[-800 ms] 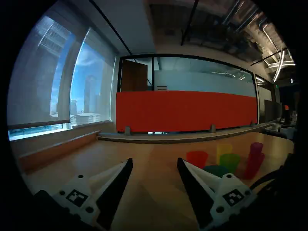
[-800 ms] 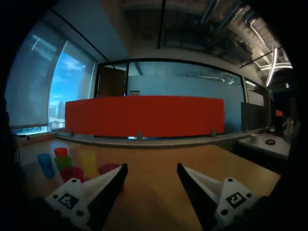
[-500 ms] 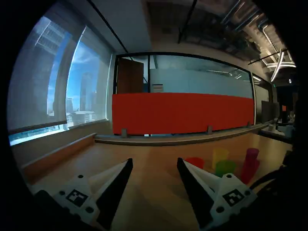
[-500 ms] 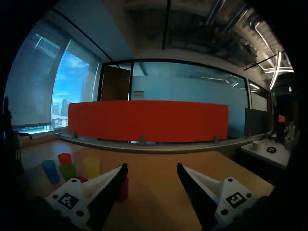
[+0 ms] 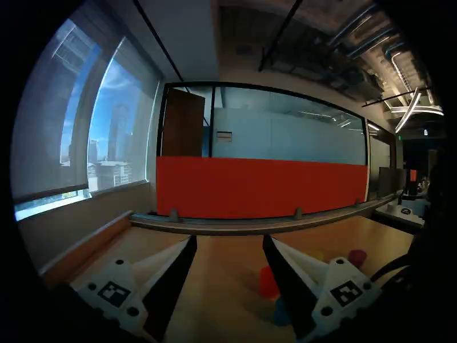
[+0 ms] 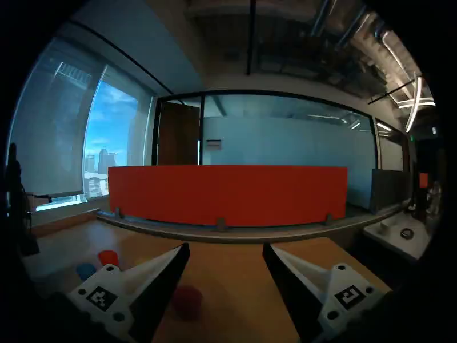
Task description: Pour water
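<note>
Two claws, both spread wide and empty: the left claw and the right claw hover low over the wooden table. Cups wait ahead: a red cup with a blue cup just beside it, and a dark red cup near the right claw. This looks like the approach; next, pick one cup and close squarely on its wall. Beyond stands an orange partition, with tall windows showing city towers.
</note>
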A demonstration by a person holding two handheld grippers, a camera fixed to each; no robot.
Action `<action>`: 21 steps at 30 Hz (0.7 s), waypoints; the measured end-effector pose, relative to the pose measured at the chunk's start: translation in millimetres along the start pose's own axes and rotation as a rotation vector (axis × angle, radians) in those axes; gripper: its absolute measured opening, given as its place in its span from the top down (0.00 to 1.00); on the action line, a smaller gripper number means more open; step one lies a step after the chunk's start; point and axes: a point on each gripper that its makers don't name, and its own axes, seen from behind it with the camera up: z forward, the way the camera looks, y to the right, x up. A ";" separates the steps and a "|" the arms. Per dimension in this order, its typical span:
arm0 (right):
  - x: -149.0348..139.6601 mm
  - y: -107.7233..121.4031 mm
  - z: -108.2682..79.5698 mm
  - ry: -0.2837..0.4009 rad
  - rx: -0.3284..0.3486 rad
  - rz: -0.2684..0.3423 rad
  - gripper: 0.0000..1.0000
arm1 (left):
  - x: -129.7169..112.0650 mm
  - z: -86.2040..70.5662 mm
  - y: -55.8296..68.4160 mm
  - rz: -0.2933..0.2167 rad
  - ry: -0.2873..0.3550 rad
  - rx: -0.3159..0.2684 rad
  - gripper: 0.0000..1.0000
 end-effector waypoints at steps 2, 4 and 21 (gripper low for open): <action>7.3 -0.8 1.9 -0.005 0.006 0.013 0.01 | 7.7 1.0 0.2 0.006 -0.003 -0.008 0.15; 14.1 -1.3 3.3 -0.006 0.013 0.023 0.01 | 13.7 2.0 0.4 0.013 -0.008 -0.016 0.15; 12.3 -29.7 2.2 -0.078 0.183 0.037 0.01 | 25.2 3.6 33.7 0.007 -0.032 -0.211 0.15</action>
